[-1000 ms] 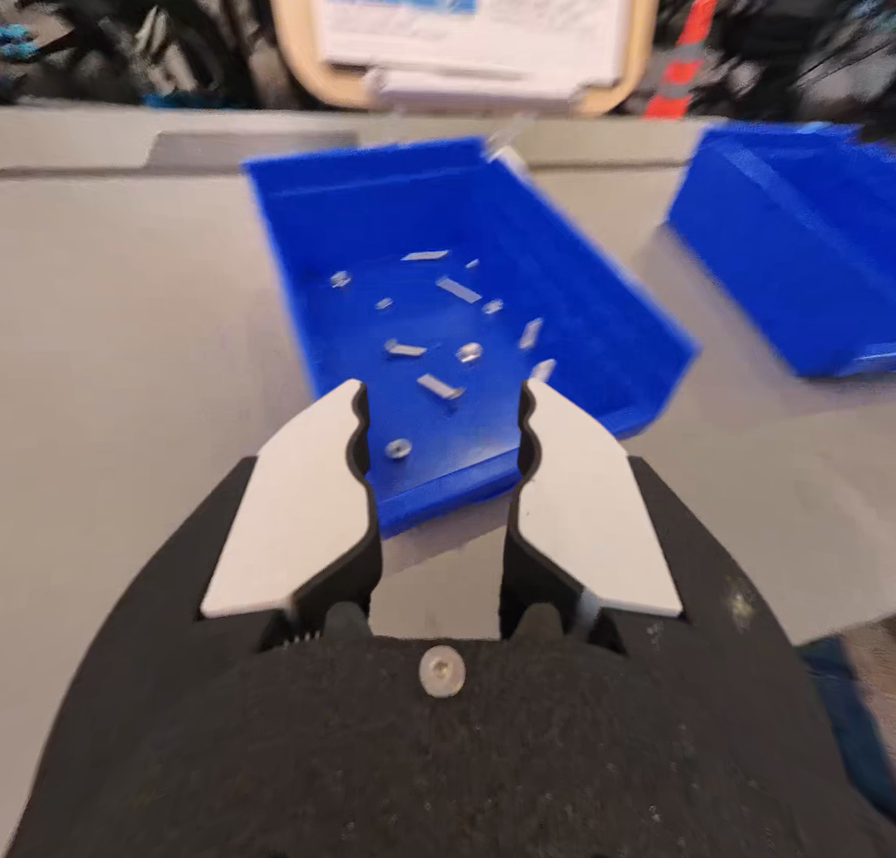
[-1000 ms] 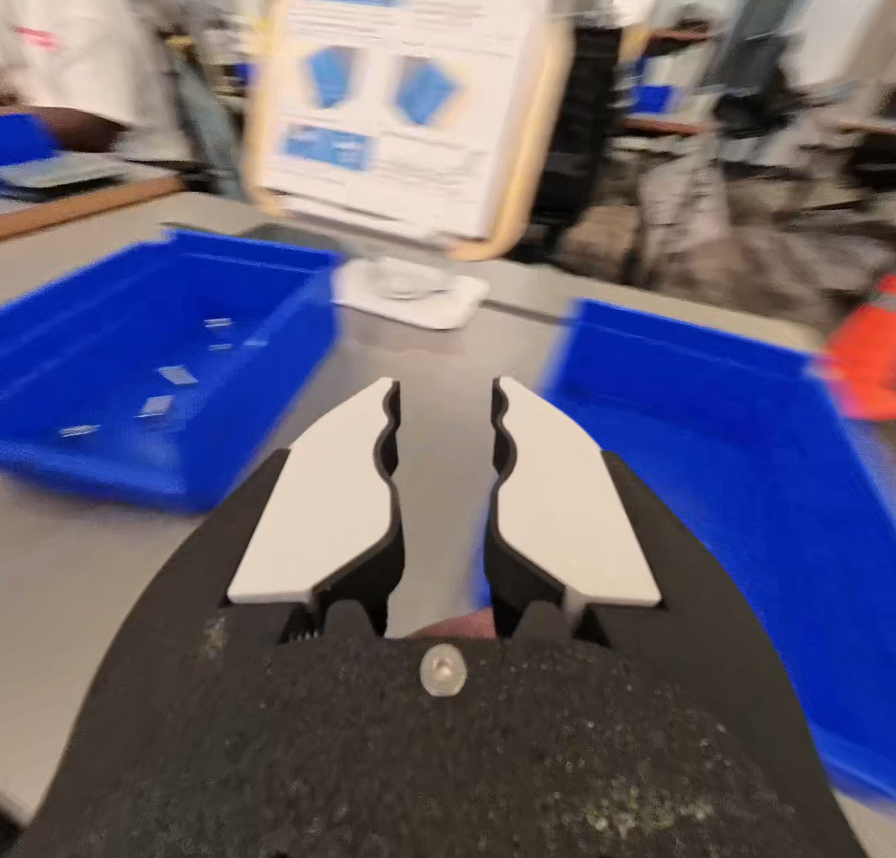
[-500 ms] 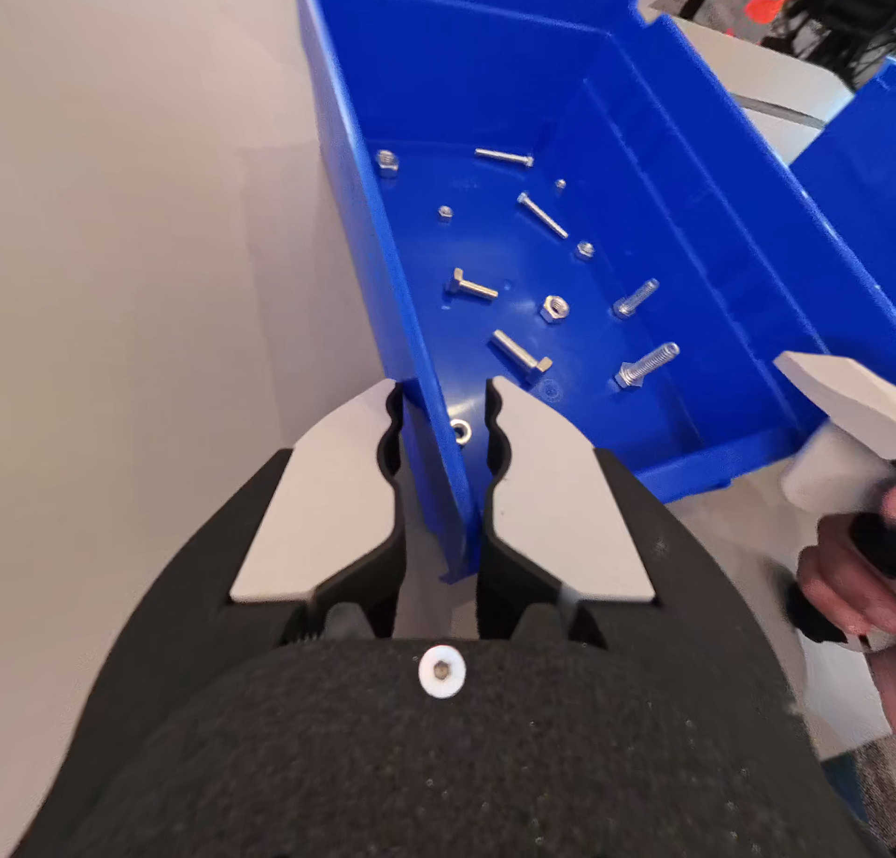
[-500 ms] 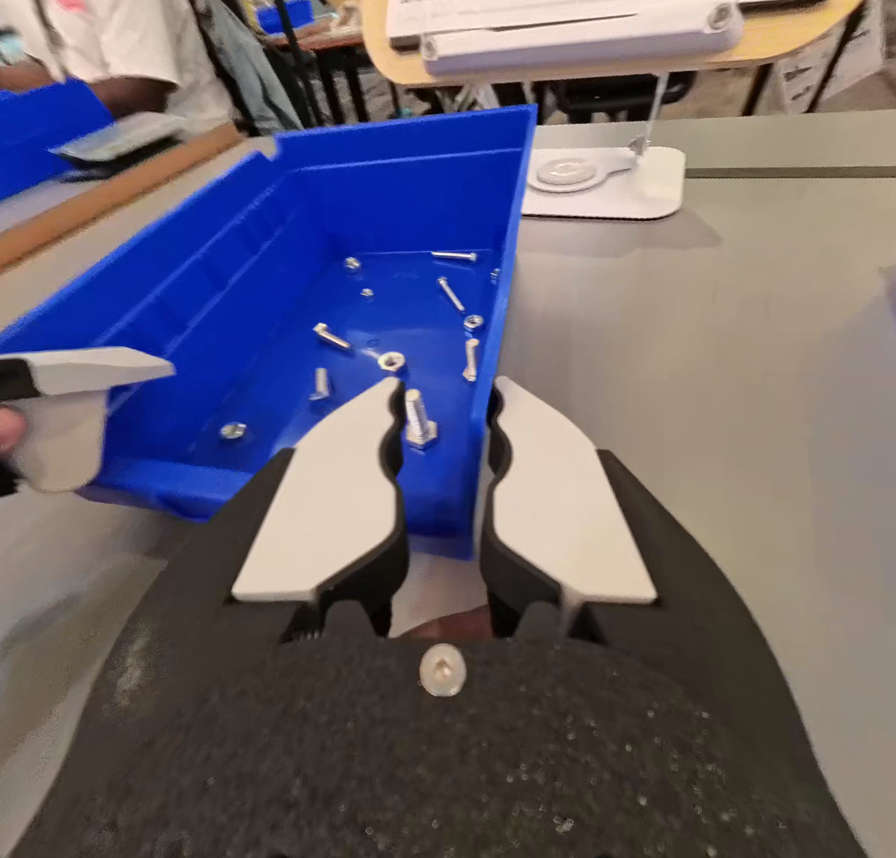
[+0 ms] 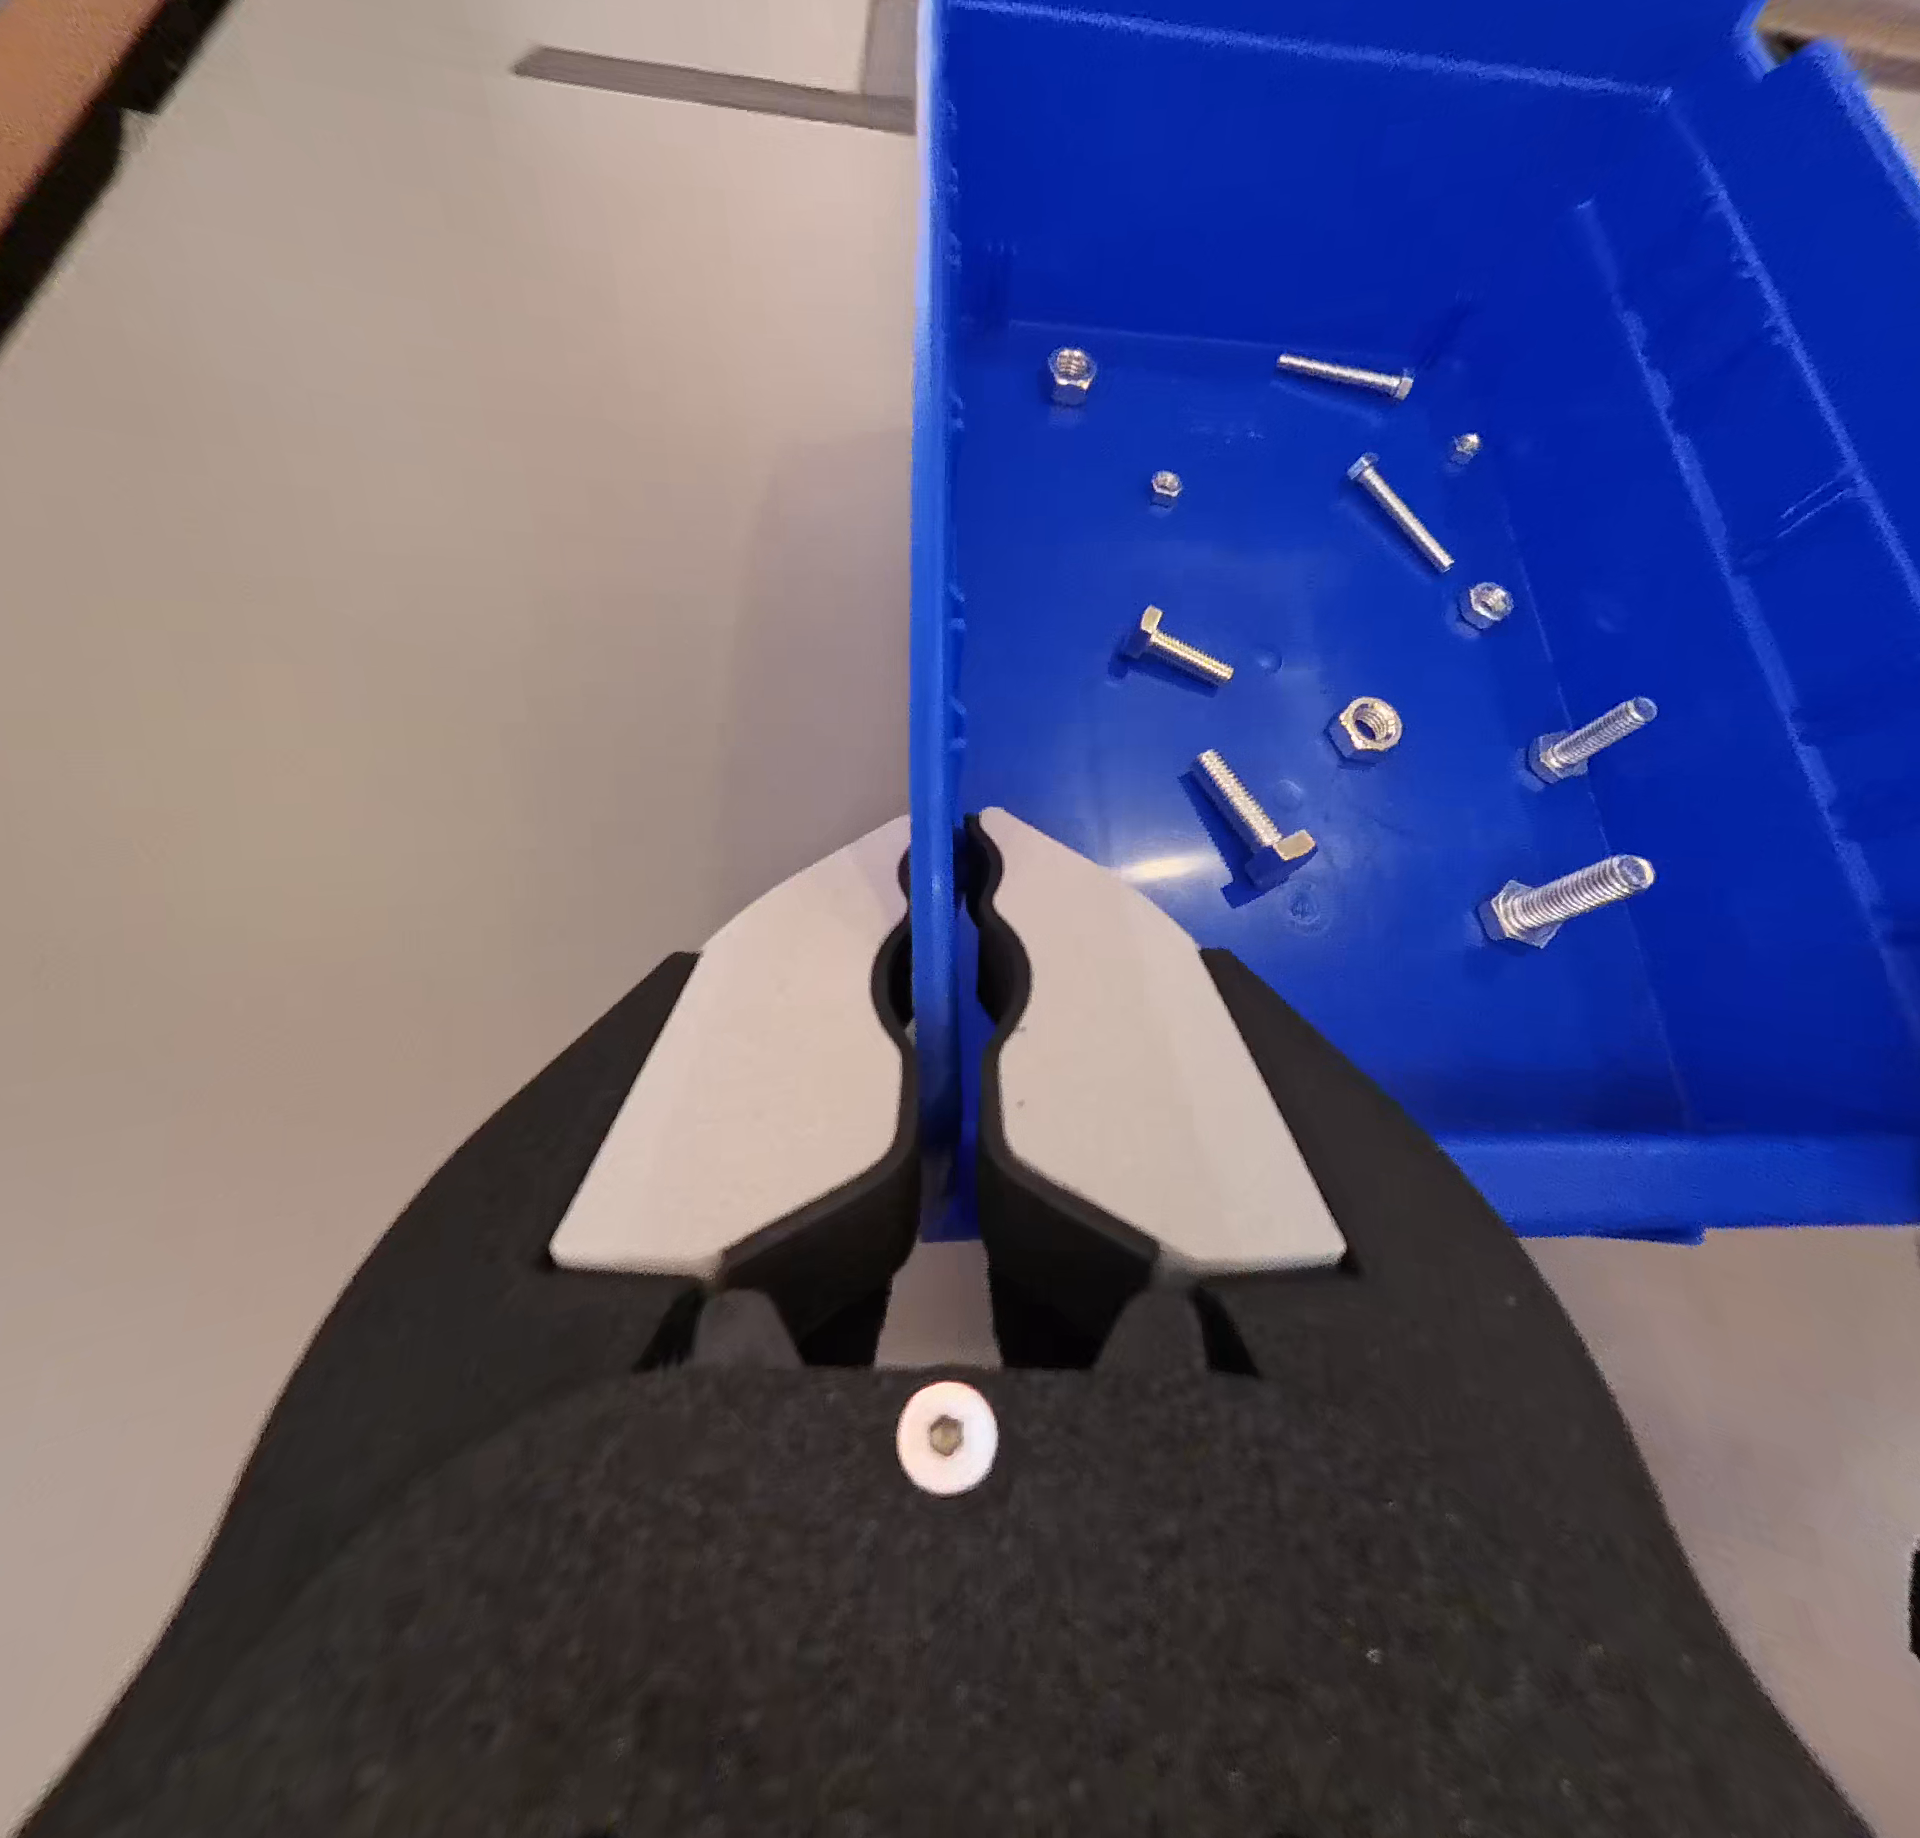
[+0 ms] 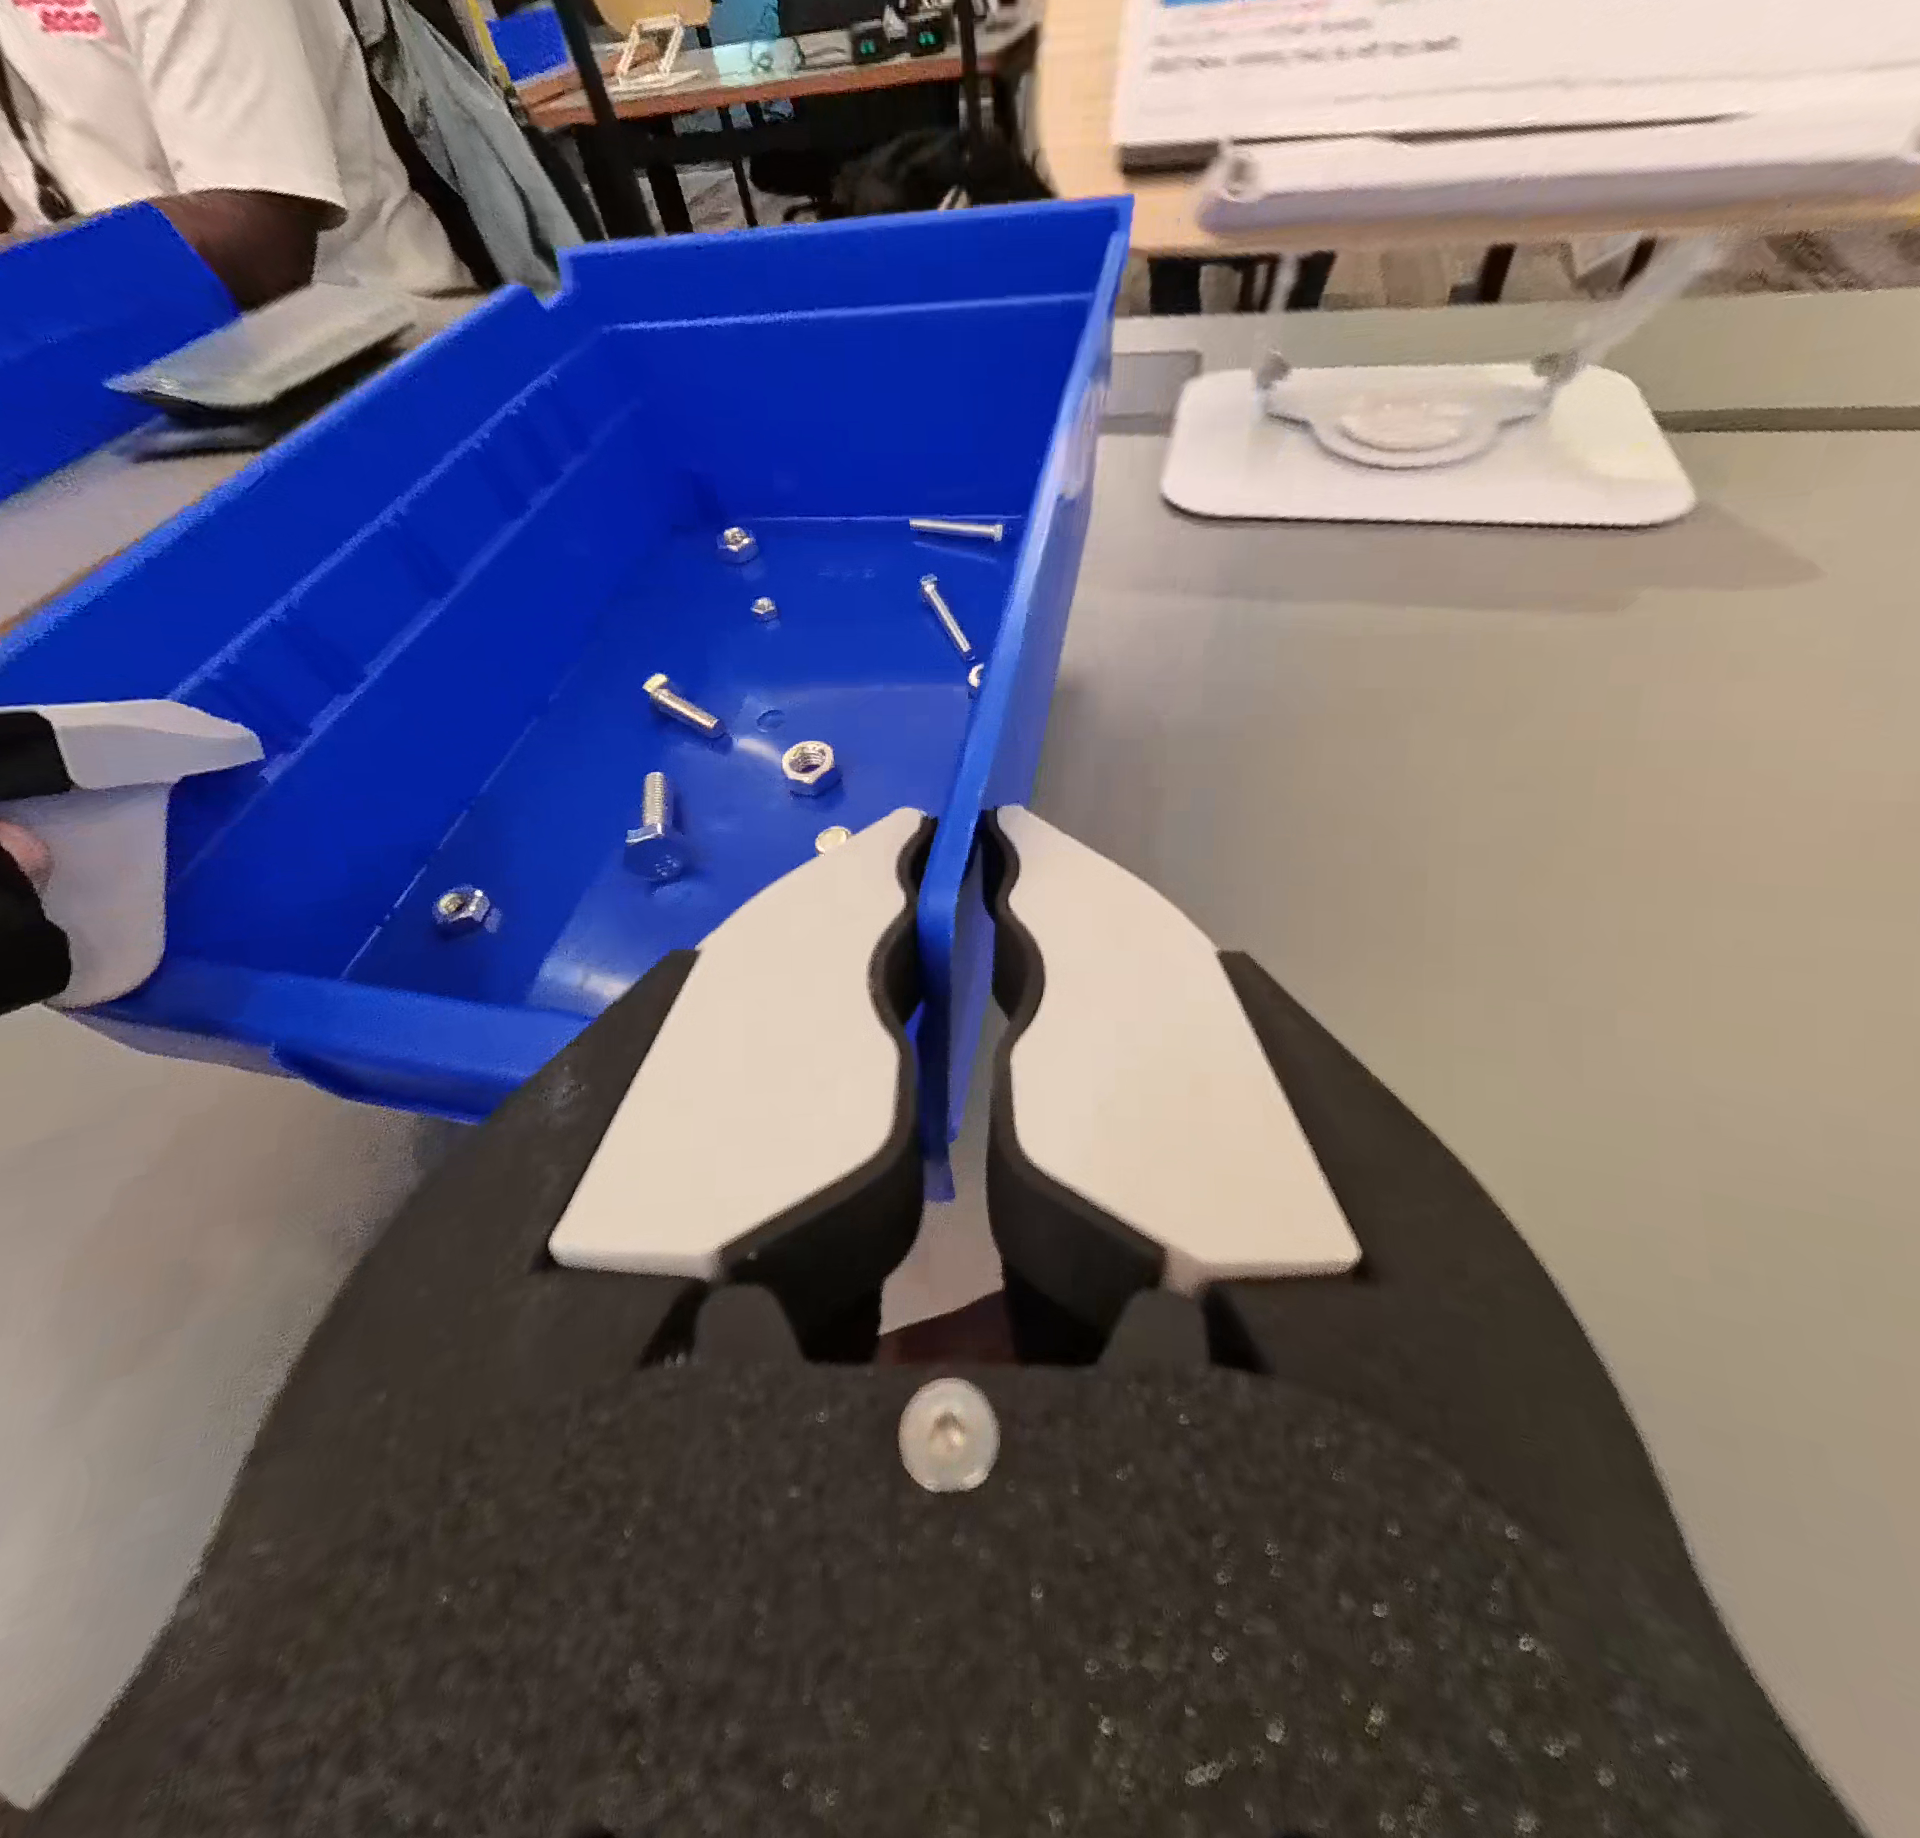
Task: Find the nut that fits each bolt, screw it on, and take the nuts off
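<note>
A blue bin stands on the grey table and holds several loose silver bolts and nuts, such as a large hex bolt, a square-head bolt and a large nut. My left gripper is shut on the bin's left side wall near the front corner, one finger inside and one outside. My right gripper is shut on the bin's right side wall in the same way. The left gripper also shows in the right wrist view at the bin's far side.
A white stand base carrying a tilted board stands on the table behind and to the right of the bin. Another blue bin sits at the far left. A person in a white shirt sits beyond it. Some 20 cm of space lies between my two pairs of fingers.
Both grippers moved in from above the table, straddled the bin's two side walls and closed on them. The bin now fills more of both views.
</note>
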`<state>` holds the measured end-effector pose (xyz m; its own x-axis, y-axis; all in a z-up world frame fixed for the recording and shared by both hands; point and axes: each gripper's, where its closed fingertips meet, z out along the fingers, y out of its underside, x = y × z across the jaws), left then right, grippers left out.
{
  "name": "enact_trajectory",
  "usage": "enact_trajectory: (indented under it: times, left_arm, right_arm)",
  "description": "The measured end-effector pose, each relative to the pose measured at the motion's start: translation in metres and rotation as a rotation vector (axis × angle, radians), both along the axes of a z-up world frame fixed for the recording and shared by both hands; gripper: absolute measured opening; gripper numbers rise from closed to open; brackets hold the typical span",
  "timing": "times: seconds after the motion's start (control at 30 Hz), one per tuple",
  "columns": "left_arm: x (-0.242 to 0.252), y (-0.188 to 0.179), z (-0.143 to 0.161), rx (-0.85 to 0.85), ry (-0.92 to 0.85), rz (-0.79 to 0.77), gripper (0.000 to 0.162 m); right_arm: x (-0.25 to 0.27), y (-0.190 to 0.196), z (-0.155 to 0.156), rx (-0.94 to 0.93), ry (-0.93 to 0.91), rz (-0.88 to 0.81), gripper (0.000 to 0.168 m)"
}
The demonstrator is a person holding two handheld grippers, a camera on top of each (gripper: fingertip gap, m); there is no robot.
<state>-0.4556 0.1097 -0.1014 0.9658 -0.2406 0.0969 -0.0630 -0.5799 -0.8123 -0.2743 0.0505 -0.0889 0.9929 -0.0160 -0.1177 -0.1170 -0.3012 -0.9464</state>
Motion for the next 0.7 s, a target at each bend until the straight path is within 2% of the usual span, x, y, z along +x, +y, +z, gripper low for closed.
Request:
enact_trajectory:
  times: [0.1,0.23,0.47,0.63,0.67,0.7]
  left_arm:
    - [-0.040,0.016,0.001,0.000,-0.023,-0.022,0.004]
    - [-0.073,0.033,-0.007,-0.016,-0.029,-0.019,0.004]
    - [-0.074,0.046,-0.027,-0.025,0.028,-0.028,0.004]
    - [-0.072,0.053,-0.030,-0.022,-0.044,-0.049,0.005]
    - [-0.071,0.053,-0.031,-0.029,-0.044,-0.054,0.007]
    - [-0.072,0.050,-0.031,-0.038,-0.037,-0.048,0.016]
  right_arm:
    - [-0.042,0.016,0.008,0.008,-0.011,0.030,0.010]
    - [-0.078,0.029,0.000,-0.021,-0.048,0.038,0.011]
    - [-0.075,0.046,-0.030,-0.069,-0.053,0.059,0.009]
    - [-0.079,0.044,-0.031,-0.044,-0.053,0.110,0.016]
    - [-0.079,0.044,-0.031,-0.046,-0.050,0.132,0.017]
    - [-0.079,0.043,-0.030,-0.051,-0.059,0.161,0.020]
